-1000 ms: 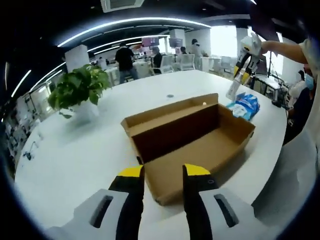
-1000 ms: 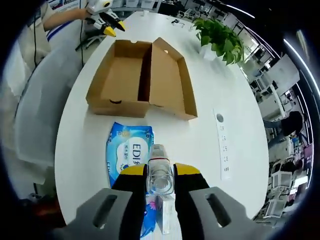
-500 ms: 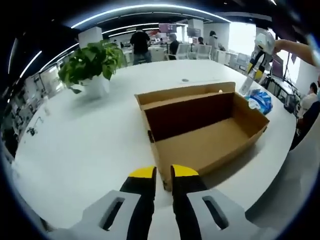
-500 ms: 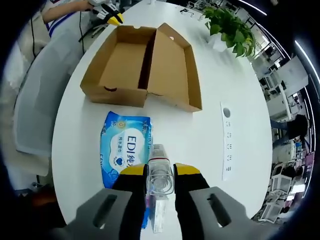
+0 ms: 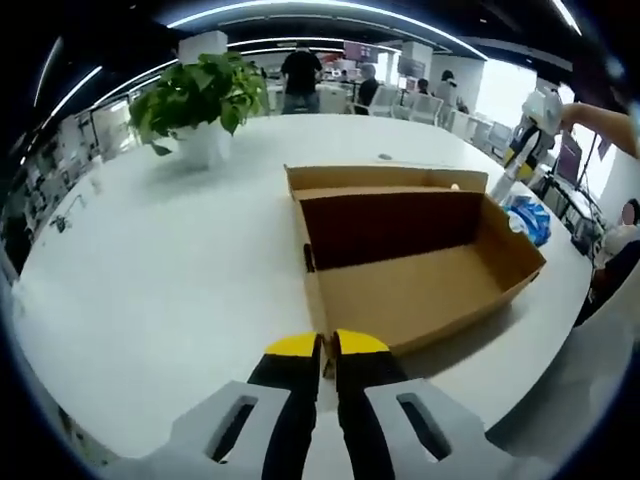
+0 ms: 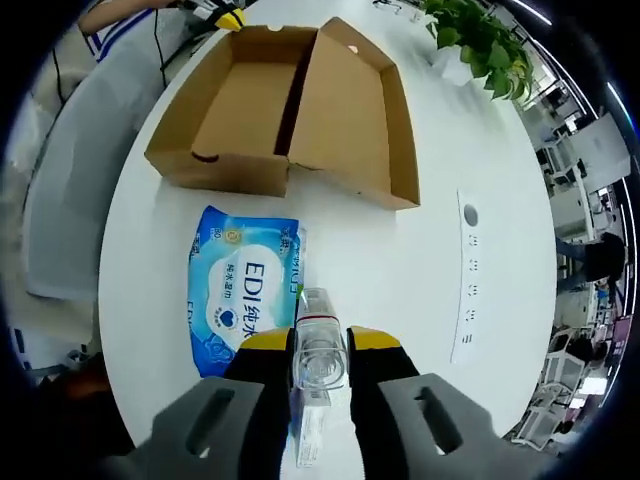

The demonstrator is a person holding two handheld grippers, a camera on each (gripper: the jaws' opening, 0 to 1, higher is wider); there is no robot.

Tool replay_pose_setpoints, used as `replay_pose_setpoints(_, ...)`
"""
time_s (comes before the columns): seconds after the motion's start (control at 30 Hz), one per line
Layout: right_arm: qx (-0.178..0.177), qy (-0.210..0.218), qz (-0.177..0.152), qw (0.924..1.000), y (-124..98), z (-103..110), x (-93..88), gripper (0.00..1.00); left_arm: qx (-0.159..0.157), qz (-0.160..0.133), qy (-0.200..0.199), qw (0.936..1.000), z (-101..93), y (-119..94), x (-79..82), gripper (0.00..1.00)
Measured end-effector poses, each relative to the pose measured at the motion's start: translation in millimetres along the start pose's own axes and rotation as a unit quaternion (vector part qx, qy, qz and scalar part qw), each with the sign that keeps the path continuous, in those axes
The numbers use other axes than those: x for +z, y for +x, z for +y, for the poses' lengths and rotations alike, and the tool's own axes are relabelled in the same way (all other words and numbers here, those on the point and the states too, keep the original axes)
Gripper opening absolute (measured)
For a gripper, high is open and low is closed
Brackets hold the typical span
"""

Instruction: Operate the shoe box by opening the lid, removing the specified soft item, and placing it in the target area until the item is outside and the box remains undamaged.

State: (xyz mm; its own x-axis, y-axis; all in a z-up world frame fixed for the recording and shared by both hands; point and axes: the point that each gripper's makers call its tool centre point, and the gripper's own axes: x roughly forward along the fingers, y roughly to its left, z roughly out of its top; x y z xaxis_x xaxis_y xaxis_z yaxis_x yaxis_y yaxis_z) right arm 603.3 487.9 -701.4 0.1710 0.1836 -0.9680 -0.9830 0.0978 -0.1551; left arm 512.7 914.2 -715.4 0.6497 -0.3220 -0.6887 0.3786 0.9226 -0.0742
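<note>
An open brown cardboard shoe box [image 5: 410,270] lies on the white table [image 5: 170,290], its lid [image 5: 375,180] folded back flat behind it and its inside bare. My left gripper [image 5: 327,350] stands at the box's near corner with its jaws almost touching and nothing visibly between them. In the right gripper view the box [image 6: 250,115] lies ahead, with the left gripper's [image 6: 228,17] yellow tips at its far end. My right gripper [image 6: 320,345] is shut on a clear plastic bottle [image 6: 319,340], above a blue wipes pack [image 6: 243,290] lying flat on the table.
A potted plant [image 5: 200,95] stands at the back left of the table. A row of sockets [image 6: 465,290] is set into the tabletop right of the box. The table's edge [image 6: 120,250] curves close to the wipes. People stand at desks [image 5: 300,75] far behind.
My left gripper's jaws have narrowed from open to nearly touching as the view came round to the box corner. My right gripper, still holding the bottle, has shifted further over the wipes pack.
</note>
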Motion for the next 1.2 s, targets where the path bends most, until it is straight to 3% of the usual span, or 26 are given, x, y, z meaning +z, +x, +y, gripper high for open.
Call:
replay_pose_setpoints(0.4, 0.023, 0.024, 0.032, 0.9989, 20, -2, -7.4, 0.18, -0.001, -0.001, 0.002, 1.0000, 1.0, 1, -0.3, 0.02)
replay_pose_setpoints(1.2, 0.018, 0.022, 0.038, 0.9989, 22, -12, -3.5, 0.19, -0.004, 0.001, 0.006, 1.0000, 0.6, 1, -0.8, 0.02)
